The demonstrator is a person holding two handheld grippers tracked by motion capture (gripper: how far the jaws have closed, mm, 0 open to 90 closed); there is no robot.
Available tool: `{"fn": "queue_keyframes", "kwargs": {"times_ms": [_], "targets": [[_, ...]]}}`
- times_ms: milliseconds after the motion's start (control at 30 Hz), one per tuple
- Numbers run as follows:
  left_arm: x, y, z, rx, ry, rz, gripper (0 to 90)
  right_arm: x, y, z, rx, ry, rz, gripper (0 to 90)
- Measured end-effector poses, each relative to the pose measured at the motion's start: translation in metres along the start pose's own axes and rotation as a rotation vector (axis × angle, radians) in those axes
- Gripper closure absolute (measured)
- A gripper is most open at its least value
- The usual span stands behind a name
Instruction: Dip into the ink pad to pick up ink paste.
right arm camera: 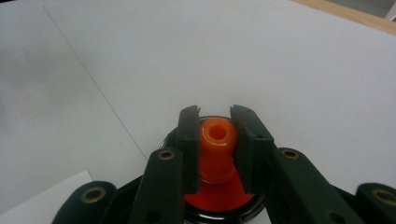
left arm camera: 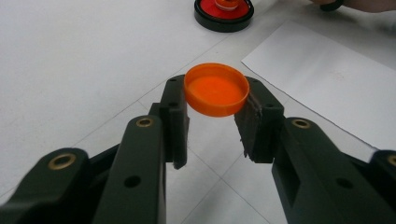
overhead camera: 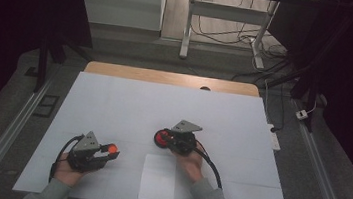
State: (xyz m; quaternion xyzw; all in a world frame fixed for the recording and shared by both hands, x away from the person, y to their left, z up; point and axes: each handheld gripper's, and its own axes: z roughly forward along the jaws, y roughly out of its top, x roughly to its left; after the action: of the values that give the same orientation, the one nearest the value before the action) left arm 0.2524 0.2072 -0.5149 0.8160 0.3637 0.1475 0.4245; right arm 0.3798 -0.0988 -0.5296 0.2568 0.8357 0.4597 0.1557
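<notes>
An orange cap (left arm camera: 216, 88) sits pinched between the tips of my left gripper (left arm camera: 212, 100), held open side up above the white table cover; in the high view the cap (overhead camera: 112, 148) shows at the front left, at the tip of the left gripper (overhead camera: 108, 152). My right gripper (right arm camera: 215, 140) is shut on an orange nozzle (right arm camera: 216, 144) that stands upright on a round black dish with a red inside (right arm camera: 219, 198). The same dish (overhead camera: 162, 138) lies near the table's middle, by the right gripper (overhead camera: 172, 139), and appears far off in the left gripper view (left arm camera: 224, 11).
A white sheet of paper (overhead camera: 158, 178) lies at the front centre, between my two hands. The white cover (overhead camera: 163, 108) spreads over a wooden table (overhead camera: 167, 77). Beyond stand a desk frame (overhead camera: 188, 25) and cables on the floor (overhead camera: 278, 71).
</notes>
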Motion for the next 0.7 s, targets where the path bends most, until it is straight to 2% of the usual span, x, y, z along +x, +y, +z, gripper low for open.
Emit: {"fn": "queue_keyframes", "kwargs": {"times_ms": [67, 133, 267, 500, 700], "targets": [[0.000, 0.000, 0.000, 0.000, -0.001, -0.001, 64.7, -0.001, 0.000, -0.002, -0.023, 0.010, 0.008, 72.2], [0.001, 0.000, 0.001, 0.000, -0.002, -0.002, 64.7, -0.004, 0.003, -0.008, -0.067, 0.018, 0.053, 72.2], [0.001, 0.000, 0.001, 0.003, -0.002, 0.001, 64.7, -0.006, 0.010, -0.019, -0.108, 0.024, 0.067, 72.2], [0.000, 0.000, 0.001, 0.001, 0.001, 0.002, 64.7, -0.008, 0.011, -0.029, -0.123, 0.040, 0.090, 72.2], [0.000, 0.000, 0.001, -0.001, 0.000, -0.001, 64.7, -0.007, 0.013, -0.033, -0.118, 0.047, 0.085, 72.2]]}}
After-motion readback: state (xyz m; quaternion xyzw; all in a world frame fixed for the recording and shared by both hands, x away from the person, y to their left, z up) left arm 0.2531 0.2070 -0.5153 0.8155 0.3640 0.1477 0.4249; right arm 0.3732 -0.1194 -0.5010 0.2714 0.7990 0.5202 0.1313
